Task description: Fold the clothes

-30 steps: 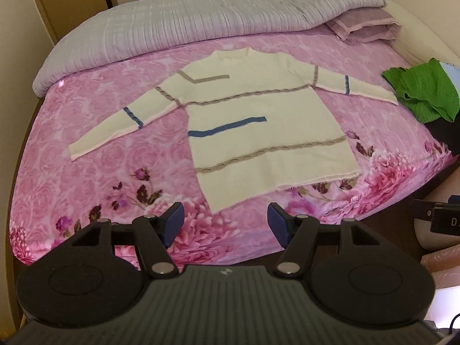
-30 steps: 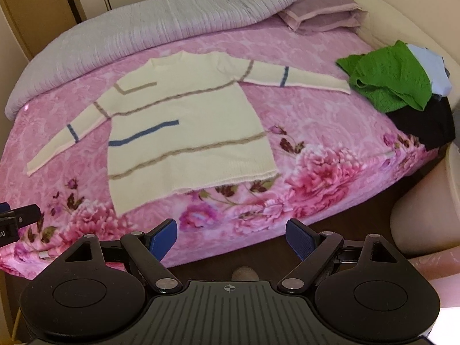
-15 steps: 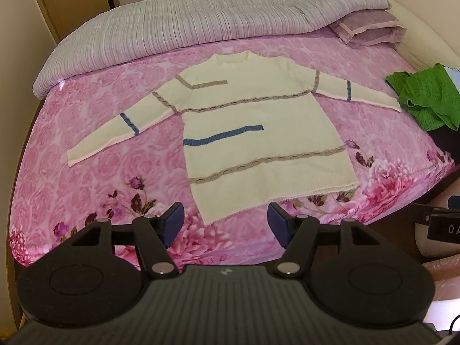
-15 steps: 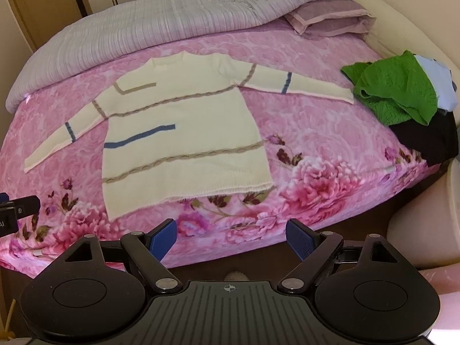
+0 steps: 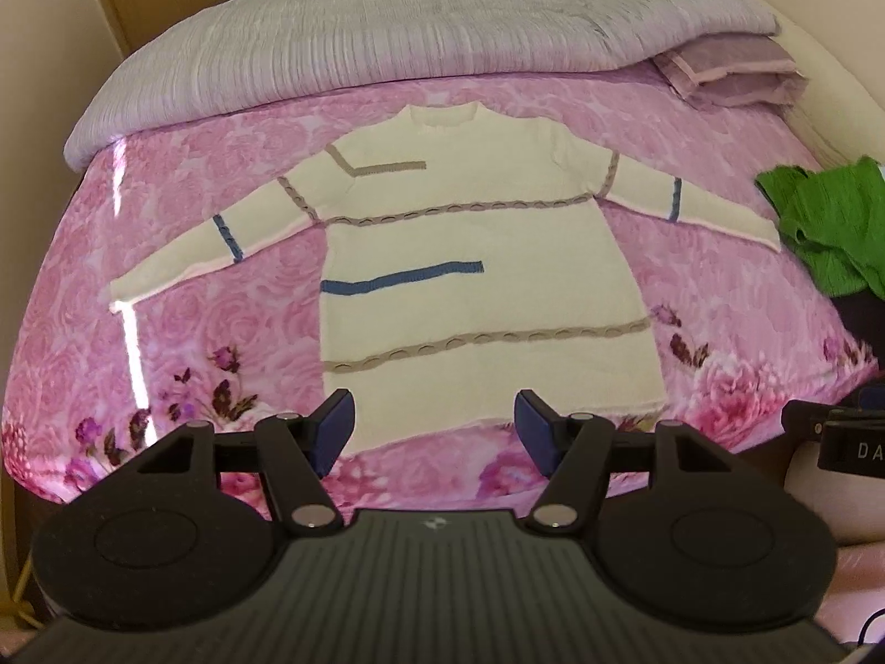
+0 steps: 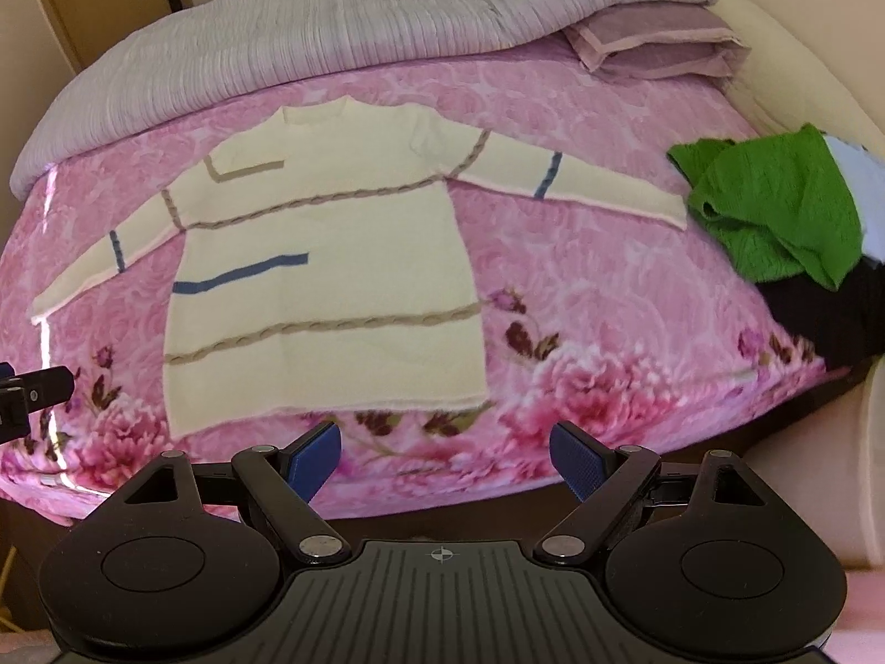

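Observation:
A cream sweater [image 5: 475, 254] with tan and blue stripes lies flat, face up, on the pink floral bed, sleeves spread out to both sides; it also shows in the right wrist view [image 6: 326, 260]. My left gripper [image 5: 434, 431] is open and empty, hovering just in front of the sweater's hem. My right gripper [image 6: 445, 456] is open and empty, over the bed's front edge, below and right of the hem. The tip of each gripper shows at the edge of the other's view.
A green garment [image 6: 774, 210] lies on a pile with black and light blue clothes at the bed's right side, touching the right sleeve cuff. A grey quilt [image 5: 415, 39] and folded mauve pillowcase [image 5: 730, 72] lie at the head. Wardrobe doors stand behind.
Both grippers have moved forward toward the bed, so the sweater looks larger and its hem sits closer to the fingertips. Jaws stay open.

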`<act>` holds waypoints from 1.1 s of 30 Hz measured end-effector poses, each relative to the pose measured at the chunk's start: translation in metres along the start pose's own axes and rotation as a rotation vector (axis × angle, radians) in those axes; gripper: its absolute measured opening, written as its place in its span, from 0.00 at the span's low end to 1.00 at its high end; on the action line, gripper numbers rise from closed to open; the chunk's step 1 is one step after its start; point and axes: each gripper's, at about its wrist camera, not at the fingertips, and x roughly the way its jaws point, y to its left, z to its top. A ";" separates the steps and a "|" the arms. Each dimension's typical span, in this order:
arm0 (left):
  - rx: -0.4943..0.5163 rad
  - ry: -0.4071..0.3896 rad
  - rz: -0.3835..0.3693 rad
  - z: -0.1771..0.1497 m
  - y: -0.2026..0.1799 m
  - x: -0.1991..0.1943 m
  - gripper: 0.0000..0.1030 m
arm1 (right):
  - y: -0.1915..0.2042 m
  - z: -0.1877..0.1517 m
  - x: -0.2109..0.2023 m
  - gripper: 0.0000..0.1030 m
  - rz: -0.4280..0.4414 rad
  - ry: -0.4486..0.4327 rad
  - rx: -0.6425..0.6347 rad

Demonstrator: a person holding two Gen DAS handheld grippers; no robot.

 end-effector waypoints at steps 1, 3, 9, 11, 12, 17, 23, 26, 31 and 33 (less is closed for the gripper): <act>-0.017 -0.002 0.003 0.002 -0.002 0.002 0.59 | -0.003 0.005 0.002 0.83 0.002 -0.005 -0.013; -0.048 -0.006 0.013 0.005 -0.004 0.005 0.59 | -0.008 0.014 0.006 0.83 0.005 -0.015 -0.040; -0.181 0.011 0.049 0.009 0.019 0.017 0.59 | -0.009 0.037 0.022 0.83 0.023 -0.015 -0.119; -0.223 0.015 0.069 0.010 0.033 0.021 0.59 | -0.004 0.043 0.027 0.83 0.030 -0.014 -0.143; -0.240 0.017 0.080 0.011 0.038 0.024 0.59 | -0.002 0.046 0.030 0.83 0.033 -0.013 -0.155; -0.305 0.016 0.117 0.017 0.066 0.033 0.59 | 0.012 0.061 0.046 0.83 0.048 0.000 -0.200; -0.326 0.010 0.133 0.041 0.090 0.055 0.59 | 0.030 0.086 0.065 0.83 0.030 -0.006 -0.232; -0.323 0.010 0.131 0.061 0.102 0.075 0.59 | 0.039 0.102 0.078 0.83 0.017 -0.004 -0.219; -0.390 0.001 0.070 0.086 0.143 0.117 0.59 | 0.046 0.138 0.113 0.83 0.045 0.020 -0.101; -0.461 -0.010 0.040 0.088 0.166 0.136 0.59 | 0.040 0.154 0.130 0.83 0.093 0.001 0.003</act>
